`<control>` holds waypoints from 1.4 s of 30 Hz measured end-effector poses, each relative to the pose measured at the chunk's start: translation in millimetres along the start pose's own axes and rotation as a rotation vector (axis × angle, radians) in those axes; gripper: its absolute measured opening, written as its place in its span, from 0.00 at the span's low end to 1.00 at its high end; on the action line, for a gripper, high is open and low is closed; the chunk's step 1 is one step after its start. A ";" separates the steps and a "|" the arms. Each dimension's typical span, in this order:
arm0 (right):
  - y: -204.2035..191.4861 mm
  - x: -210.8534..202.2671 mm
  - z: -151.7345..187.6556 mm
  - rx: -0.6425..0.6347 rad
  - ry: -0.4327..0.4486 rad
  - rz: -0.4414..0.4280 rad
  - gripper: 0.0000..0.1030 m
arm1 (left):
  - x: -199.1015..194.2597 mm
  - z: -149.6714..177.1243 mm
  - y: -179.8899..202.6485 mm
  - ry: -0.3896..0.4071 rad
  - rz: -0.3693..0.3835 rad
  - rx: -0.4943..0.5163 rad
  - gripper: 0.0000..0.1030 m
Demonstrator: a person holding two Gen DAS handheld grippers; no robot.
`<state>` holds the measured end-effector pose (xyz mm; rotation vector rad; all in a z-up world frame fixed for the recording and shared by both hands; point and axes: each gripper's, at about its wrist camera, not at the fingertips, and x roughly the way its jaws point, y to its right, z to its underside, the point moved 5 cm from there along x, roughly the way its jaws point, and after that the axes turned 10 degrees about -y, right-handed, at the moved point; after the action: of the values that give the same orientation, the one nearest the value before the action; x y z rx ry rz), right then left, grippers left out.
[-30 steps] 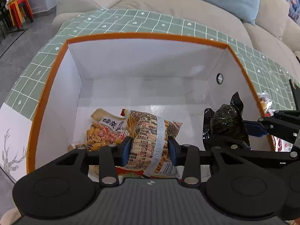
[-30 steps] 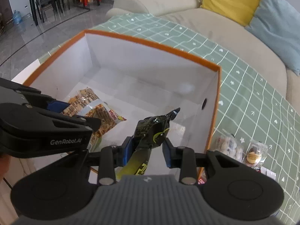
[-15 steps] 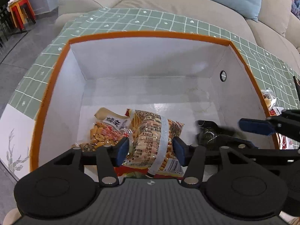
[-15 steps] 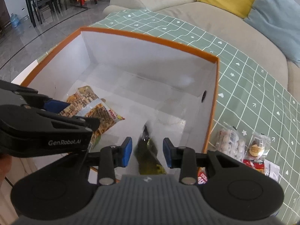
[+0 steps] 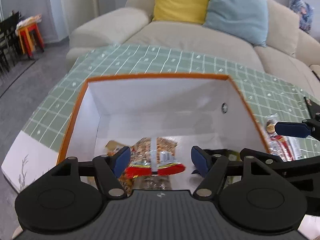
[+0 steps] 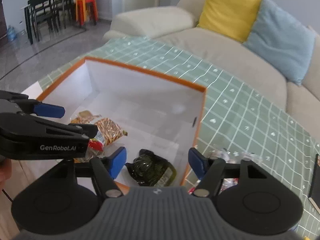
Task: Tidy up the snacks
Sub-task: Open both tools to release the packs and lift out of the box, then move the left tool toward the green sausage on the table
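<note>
Green-gridded tablecloth (image 5: 160,60) before beige sofa (image 5: 200,38)

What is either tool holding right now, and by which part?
Nothing. The left tool and right tool have just been opening; the striped snack bag and dark green packet lie loose in the box.

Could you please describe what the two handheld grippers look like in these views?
Both look alike: the left gripper and right gripper have matte black linkage arms with silver pivot pins, blue pads on the fingertips, round black discs at the base and a grey ribbed housing. White GenRobot.AI lettering marks the left one's side in the right wrist view.
</note>
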<state>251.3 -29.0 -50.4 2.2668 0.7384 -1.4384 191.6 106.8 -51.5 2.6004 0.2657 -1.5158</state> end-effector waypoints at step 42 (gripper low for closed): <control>144.1 -36.0 190.6 0.496 0.050 0.099 0.71 | -6.4 82.1 190.2 0.120 0.282 0.462 0.75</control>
<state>187.6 -257.8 -95.0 2.6633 0.2940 -1.6639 158.9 -95.3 -83.4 2.9083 -0.4805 -1.4597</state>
